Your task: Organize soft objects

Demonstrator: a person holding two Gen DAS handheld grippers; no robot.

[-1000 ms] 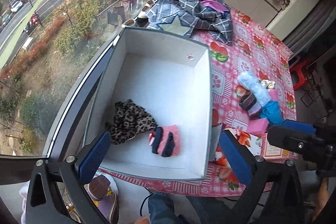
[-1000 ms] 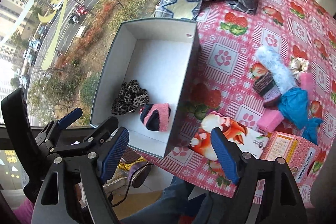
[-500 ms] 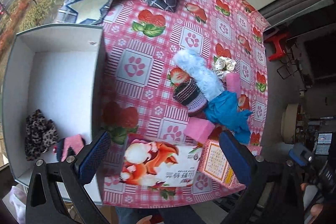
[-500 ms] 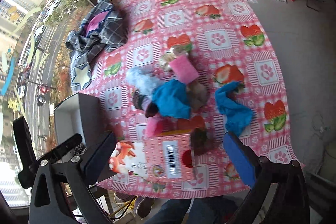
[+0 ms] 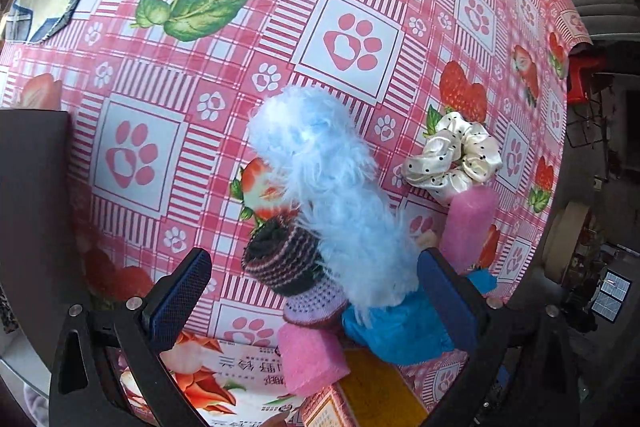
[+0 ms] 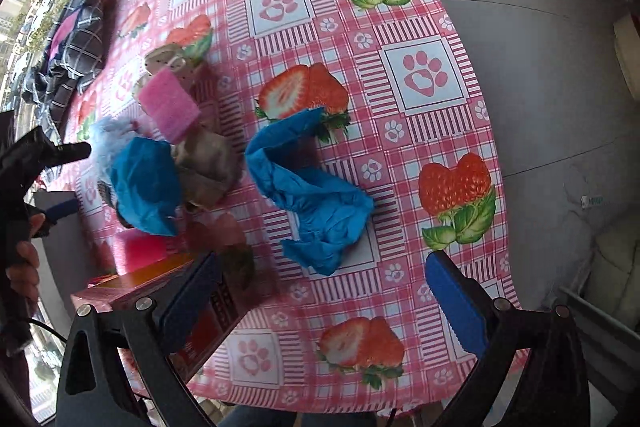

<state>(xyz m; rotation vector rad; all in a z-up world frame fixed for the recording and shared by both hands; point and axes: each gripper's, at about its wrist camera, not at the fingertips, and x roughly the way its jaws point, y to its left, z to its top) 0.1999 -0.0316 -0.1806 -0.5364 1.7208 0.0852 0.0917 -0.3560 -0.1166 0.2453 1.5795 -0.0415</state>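
Left gripper (image 5: 314,301): jaws wide apart above a heap of soft things, clamped on nothing; the striped sock and the lower end of the fluffy roll lie between the blue pads.
Right gripper (image 6: 324,301): jaws spread to their widest over the worktop edge, nothing between the pads; the loose blue cloth lies just beyond them.
Fluffy blue roll (image 5: 332,195): lies flat in the middle of the heap, its long axis slanting from upper left to lower right in the left wrist view, lower end over a blue cloth.
Striped sock (image 5: 288,263): rolled, dark with a lilac cuff, touching the roll's left side.
Blue cloth in the heap (image 5: 400,327): crumpled under the roll's lower end.
Loose blue cloth (image 6: 308,187): crumpled, apart from the heap, its long axis running up-left to down-right across a printed strawberry.
Pink sponges: one (image 5: 312,359) beside the sock, another (image 5: 468,223) against a dotted white scrunchie (image 5: 452,159).
Worktop (image 6: 420,75): pink checked cloth printed with strawberries and paw prints.
Room: grey floor (image 6: 540,67) past the worktop edge; plaid garments (image 6: 76,39) at the far end by a window.
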